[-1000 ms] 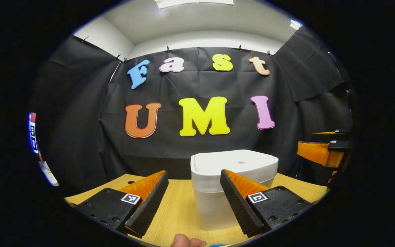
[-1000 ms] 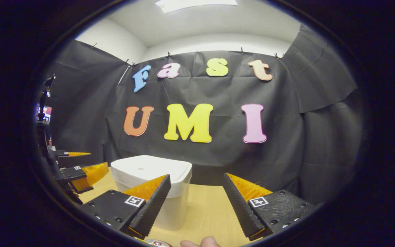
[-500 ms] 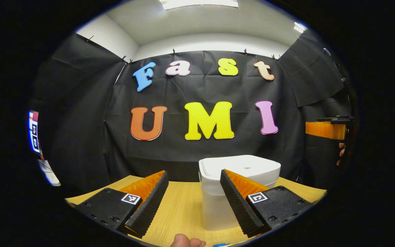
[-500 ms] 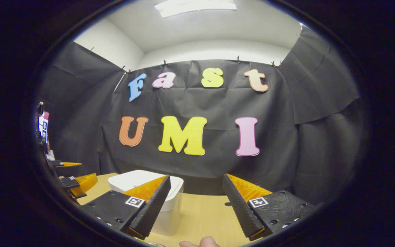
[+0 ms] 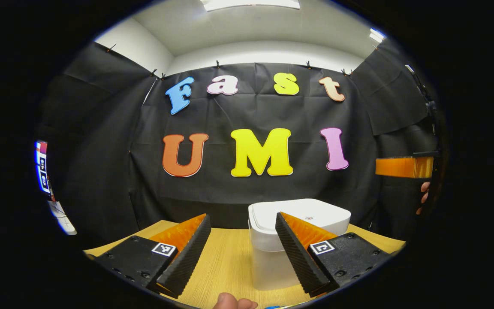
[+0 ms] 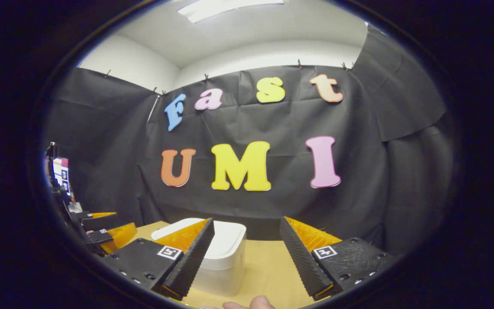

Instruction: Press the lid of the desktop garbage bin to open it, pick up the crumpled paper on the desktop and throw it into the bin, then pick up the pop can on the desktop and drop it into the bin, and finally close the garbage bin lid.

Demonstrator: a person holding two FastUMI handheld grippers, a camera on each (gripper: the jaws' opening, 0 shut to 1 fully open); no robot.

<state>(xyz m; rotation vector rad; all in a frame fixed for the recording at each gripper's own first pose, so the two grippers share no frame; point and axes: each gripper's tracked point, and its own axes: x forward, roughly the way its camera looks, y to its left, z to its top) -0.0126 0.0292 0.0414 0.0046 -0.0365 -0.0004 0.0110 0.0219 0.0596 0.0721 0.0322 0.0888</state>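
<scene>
In the left gripper view, the left gripper (image 5: 242, 223) hung above the wooden table (image 5: 225, 266) with its two fingers spread wide and nothing between them. The white garbage bin (image 5: 292, 234) stood on the table at about one o'clock from that gap, its lid (image 5: 302, 213) lying flat and closed; the right-hand finger (image 5: 292, 251) covered part of the bin's front. Far out at three o'clock the right gripper (image 5: 403, 167) showed edge-on, with the fingers of a hand (image 5: 423, 197) curled just below it. A fingertip (image 5: 230, 301) peeked in at six o'clock, and beside it sat a sliver of something blue, too small to identify.

In the right gripper view, the right gripper (image 6: 247, 225) was likewise open wide and empty, held over the table (image 6: 268, 270). The garbage bin (image 6: 223, 257) sat at roughly seven o'clock from the gap, lid (image 6: 225, 240) down, partly hidden behind the left-hand finger (image 6: 189, 257). At nine o'clock, near the edge, the left gripper (image 6: 105, 225) appeared with its two fingers apart and nothing held. Another fingertip (image 6: 251, 304) showed at six o'clock. Whether the crumpled paper or the pop can lay on the table could not be told from either view.
</scene>
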